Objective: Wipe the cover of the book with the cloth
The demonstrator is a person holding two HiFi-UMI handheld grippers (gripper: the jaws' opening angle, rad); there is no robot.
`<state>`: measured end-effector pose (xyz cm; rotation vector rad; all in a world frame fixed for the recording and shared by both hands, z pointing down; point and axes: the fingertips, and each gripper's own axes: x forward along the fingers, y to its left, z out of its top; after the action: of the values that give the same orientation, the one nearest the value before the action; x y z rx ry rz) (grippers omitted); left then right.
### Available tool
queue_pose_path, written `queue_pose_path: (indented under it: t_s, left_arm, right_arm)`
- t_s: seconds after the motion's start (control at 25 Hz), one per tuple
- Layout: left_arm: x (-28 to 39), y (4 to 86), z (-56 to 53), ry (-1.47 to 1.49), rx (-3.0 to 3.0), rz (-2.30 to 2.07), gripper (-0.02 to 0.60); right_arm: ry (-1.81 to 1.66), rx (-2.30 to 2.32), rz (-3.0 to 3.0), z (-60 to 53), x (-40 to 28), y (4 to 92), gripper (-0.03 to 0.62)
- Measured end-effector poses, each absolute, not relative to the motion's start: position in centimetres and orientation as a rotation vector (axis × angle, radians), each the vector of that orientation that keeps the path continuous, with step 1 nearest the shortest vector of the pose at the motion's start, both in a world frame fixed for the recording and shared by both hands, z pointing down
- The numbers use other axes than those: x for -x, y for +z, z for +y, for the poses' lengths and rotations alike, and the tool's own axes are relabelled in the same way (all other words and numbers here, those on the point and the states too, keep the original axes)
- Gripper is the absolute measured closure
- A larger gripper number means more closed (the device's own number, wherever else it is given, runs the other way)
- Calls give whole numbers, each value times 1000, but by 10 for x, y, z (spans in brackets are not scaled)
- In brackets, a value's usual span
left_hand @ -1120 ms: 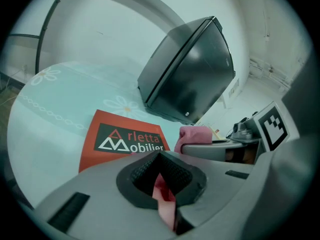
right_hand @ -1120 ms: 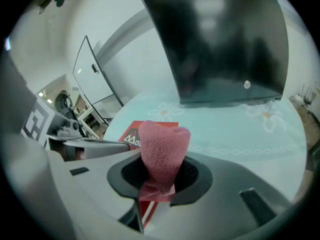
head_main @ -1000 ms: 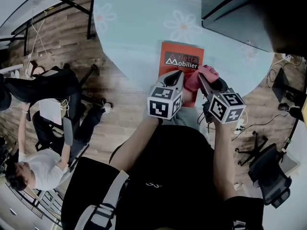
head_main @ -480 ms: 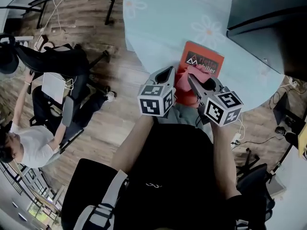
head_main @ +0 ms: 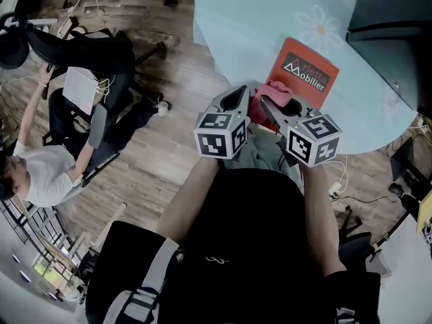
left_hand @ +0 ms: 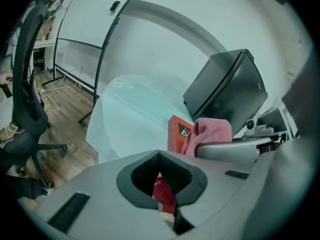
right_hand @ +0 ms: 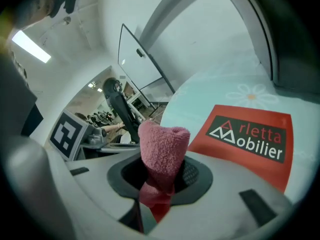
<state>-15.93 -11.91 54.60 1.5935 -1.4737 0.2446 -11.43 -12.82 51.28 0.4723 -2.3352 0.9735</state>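
Presently in hand: one wiping stroke, judged to be at its near end.
Left gripper (head_main: 235,100): jaws drawn together on nothing. The tip is poised at the near left corner of the book (head_main: 307,73); contact cannot be told.
Cloth (right_hand: 162,144): pink towelling, bunched and pinched at its lower fold. The free end stands up above the jaws rather than lying flat.
Right gripper (head_main: 271,108): clamped on the cloth, over the book's near edge.
Book: red cover with a dark title panel. It lies flat and askew, close to the front edge of the table (head_main: 270,19).
Table: pale blue top with a flower print.
Technique, right: tip the gripper down so the towelling, not a jaw, meets the cover. Press lightly and push in long overlapping passes toward the far edge.
Technique, left: rest the closed tip on the near corner to pin the book.
Risk: an unpinned book would likely slide on the smooth top, and a bare jaw could scuff the cover.
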Motion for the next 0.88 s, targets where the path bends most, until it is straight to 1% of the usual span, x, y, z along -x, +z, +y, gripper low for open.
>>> queue_pose_path:
  t_s: [0.24, 0.88]
  left_arm:
    - [145, 544, -98, 249, -1570, -1480, 569]
    - [92, 528, -81, 311, -1653, -1428, 568]
  right_arm:
    - [866, -414, -2287, -116, 109, 531, 486]
    - [775, -546, -2246, -113, 56, 542, 485]
